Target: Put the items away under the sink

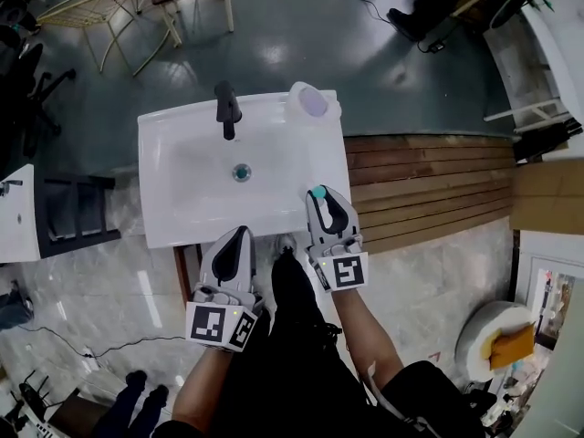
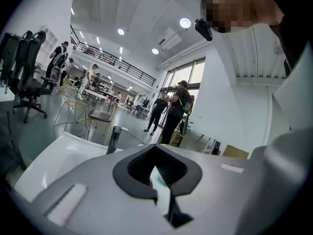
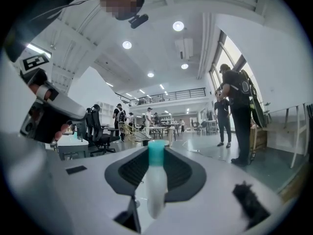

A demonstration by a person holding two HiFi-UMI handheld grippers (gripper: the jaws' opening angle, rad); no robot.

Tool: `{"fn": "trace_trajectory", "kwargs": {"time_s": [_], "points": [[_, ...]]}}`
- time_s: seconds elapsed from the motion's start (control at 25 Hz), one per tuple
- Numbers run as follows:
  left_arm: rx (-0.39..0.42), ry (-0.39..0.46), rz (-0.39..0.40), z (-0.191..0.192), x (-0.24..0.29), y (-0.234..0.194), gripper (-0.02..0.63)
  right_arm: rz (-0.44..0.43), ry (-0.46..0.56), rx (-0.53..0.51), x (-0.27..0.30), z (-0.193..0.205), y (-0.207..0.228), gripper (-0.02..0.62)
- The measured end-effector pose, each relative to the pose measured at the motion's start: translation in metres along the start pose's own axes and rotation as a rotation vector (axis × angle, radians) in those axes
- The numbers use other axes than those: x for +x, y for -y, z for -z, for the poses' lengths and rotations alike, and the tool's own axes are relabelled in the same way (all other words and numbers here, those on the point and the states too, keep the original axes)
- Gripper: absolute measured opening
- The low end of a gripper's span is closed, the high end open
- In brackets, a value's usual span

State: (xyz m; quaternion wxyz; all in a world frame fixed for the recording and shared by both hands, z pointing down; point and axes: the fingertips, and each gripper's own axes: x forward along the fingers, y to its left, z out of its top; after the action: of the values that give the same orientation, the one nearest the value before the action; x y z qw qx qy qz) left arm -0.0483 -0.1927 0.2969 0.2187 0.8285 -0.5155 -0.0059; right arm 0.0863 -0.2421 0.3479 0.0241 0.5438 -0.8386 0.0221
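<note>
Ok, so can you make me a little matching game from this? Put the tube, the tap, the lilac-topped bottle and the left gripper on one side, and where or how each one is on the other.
Things:
1. tube with the teal cap
2. tap
3. lilac-topped bottle
4. left gripper

Place or state:
a. black, at the far edge of the sink
b. fingers together, nothing between them
c. gripped between the fingers of the right gripper
d. standing on the sink's far right corner

Pairs: 1-c, 2-a, 3-d, 4-b.
</note>
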Motion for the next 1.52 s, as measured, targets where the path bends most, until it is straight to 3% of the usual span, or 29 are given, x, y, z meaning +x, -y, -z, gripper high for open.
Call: {"fn": "trace_trajectory", "kwargs": {"time_s": [0.52, 1.0, 1.52], "points": [[-0.003, 0.064, -0.034, -0.010, -0.101, -0.015, 0.006, -0.006, 0.009, -0.001, -0.050, -0.027, -0.070, 0.104], [0.016, 0.093, 0.014, -0.013, -0.191, -0.019, 0.006, 0.040, 0.047, 0.010, -0.110, -0.049, -0.136, 0.103], [0.015, 0.113, -0.016, 0.001, -0.237, -0.006, 0.006, -0.007, 0.060, 0.016, -0.163, -0.061, -0.169, 0.103]]}}
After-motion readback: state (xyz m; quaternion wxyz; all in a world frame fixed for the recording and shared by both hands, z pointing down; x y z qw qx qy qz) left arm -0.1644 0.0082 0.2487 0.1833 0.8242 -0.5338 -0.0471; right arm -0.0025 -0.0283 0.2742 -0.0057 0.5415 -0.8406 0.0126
